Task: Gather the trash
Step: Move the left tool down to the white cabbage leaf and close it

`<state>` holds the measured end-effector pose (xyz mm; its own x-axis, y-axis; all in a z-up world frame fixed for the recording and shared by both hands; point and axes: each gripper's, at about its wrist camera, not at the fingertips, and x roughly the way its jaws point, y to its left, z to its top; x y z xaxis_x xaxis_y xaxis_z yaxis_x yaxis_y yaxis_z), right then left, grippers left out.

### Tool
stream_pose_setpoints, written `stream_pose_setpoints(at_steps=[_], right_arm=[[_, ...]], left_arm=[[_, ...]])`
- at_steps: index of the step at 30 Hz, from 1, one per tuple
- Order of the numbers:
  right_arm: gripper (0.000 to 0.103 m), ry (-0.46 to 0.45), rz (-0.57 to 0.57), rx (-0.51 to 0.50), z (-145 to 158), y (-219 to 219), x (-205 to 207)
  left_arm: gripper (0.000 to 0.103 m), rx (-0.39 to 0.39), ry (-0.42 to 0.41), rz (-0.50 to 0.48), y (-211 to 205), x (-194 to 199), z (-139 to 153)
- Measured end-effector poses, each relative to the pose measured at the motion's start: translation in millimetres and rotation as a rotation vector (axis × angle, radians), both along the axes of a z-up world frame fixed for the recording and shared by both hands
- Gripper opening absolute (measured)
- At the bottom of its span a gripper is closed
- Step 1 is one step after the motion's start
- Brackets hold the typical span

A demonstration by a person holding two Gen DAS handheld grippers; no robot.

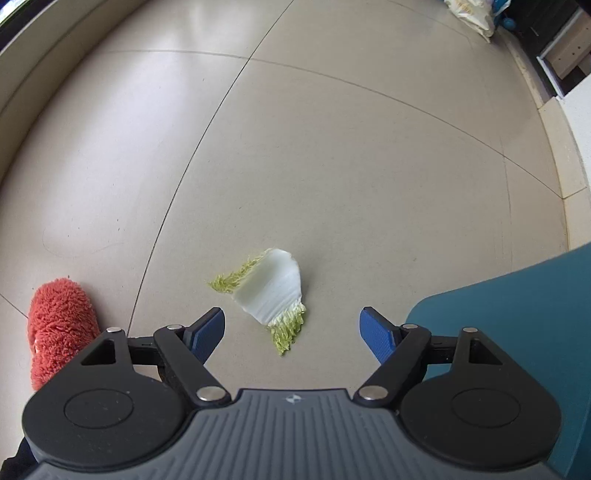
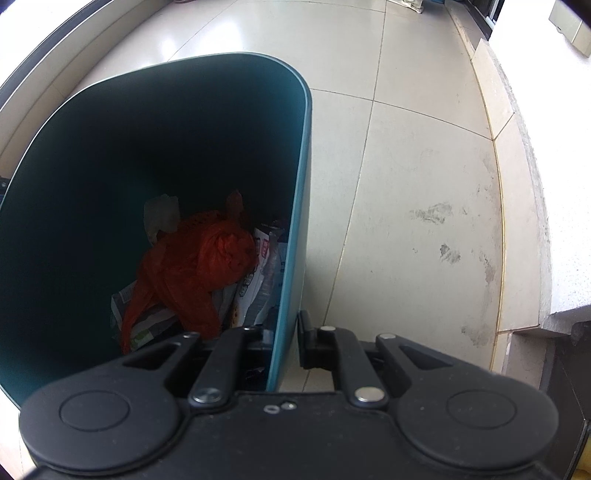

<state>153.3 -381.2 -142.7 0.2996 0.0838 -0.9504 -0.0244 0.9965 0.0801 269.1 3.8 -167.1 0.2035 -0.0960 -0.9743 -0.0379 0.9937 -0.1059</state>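
A piece of napa cabbage (image 1: 271,291), white with green frilly edges, lies on the beige tiled floor. My left gripper (image 1: 291,330) is open, its blue-padded fingers either side of the cabbage's near end, just above the floor. A teal trash bin (image 1: 524,321) stands at the right of the left wrist view. My right gripper (image 2: 286,341) is shut on the teal bin's wall (image 2: 295,206), one finger inside and one outside. Inside the bin lie a red plastic bag (image 2: 195,269), printed wrappers (image 2: 258,280) and crumpled paper (image 2: 160,214).
A red fluffy slipper (image 1: 59,328) sits on the floor at the left. A low ledge runs along the far left. A white bag (image 1: 471,14) lies far back. A stone step (image 2: 517,184) with smudges runs along the right.
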Motion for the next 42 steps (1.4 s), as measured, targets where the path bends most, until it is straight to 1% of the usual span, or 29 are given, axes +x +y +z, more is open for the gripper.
stream_pose_setpoints(at_steps=[2, 4, 7, 11, 14, 17, 19, 21, 22, 23, 24, 25, 26, 27, 28, 30, 33, 34, 38, 42], right_arm=[[0.008, 0.008, 0.006, -0.002, -3, 1, 0], [0.009, 0.015, 0.009, 0.003, -4, 1, 0], [0.009, 0.017, 0.018, 0.003, -5, 1, 0], [0.009, 0.029, 0.037, -0.001, -6, 2, 0], [0.009, 0.038, 0.038, 0.001, -8, 4, 1], [0.008, 0.046, 0.047, -0.009, -6, 5, 1], [0.008, 0.049, 0.054, -0.015, -4, 7, -1], [0.008, 0.044, 0.062, -0.023, 0, 9, -2], [0.008, 0.043, 0.064, -0.025, 1, 9, -2], [0.008, 0.042, 0.065, -0.026, 0, 10, -2], [0.008, 0.042, 0.063, -0.024, 0, 9, -2], [0.008, 0.042, 0.060, -0.021, -1, 9, -2], [0.008, 0.042, 0.059, -0.019, -1, 9, -2], [0.008, 0.041, 0.058, -0.018, -1, 9, -1], [0.008, 0.040, 0.056, -0.018, -2, 9, -2], [0.008, 0.037, 0.055, -0.021, -3, 9, -2], [0.008, 0.031, 0.056, -0.023, -1, 10, -5], [0.008, 0.029, 0.052, -0.020, -1, 9, -6], [0.008, 0.013, 0.057, -0.022, 3, 9, -10], [0.008, -0.003, 0.066, -0.027, 6, 10, -14]], left_arm=[[0.080, -0.004, 0.036, 0.019, 5, 13, -26], [0.080, 0.014, 0.058, 0.024, 8, 24, -48], [0.080, 0.068, 0.089, 0.002, 10, 37, -83], [0.080, 0.110, 0.146, -0.014, 16, 47, -125], [0.080, 0.136, 0.153, -0.039, 10, 53, -144], [0.080, 0.122, 0.151, -0.047, 4, 55, -154], [0.080, 0.128, 0.138, -0.050, 1, 57, -158], [0.078, 0.122, 0.134, -0.043, -3, 57, -162], [0.074, 0.126, 0.130, -0.039, -4, 57, -162], [0.057, 0.131, 0.129, -0.037, -5, 57, -163], [0.047, 0.138, 0.131, -0.032, -3, 50, -163], [0.045, 0.140, 0.128, -0.025, -4, 49, -162], [0.035, 0.159, 0.116, -0.016, -9, 50, -162], [0.030, 0.168, 0.107, -0.012, -12, 49, -160], [0.027, 0.174, 0.103, -0.011, -14, 47, -158], [0.016, 0.186, 0.087, -0.020, -11, 35, -149], [0.008, 0.191, 0.063, -0.026, -17, 28, -134], [0.008, 0.188, 0.051, -0.026, -19, 23, -128], [0.004, 0.218, 0.016, -0.030, -31, 7, -105], [0.003, 0.237, 0.002, -0.005, -22, 9, -78]])
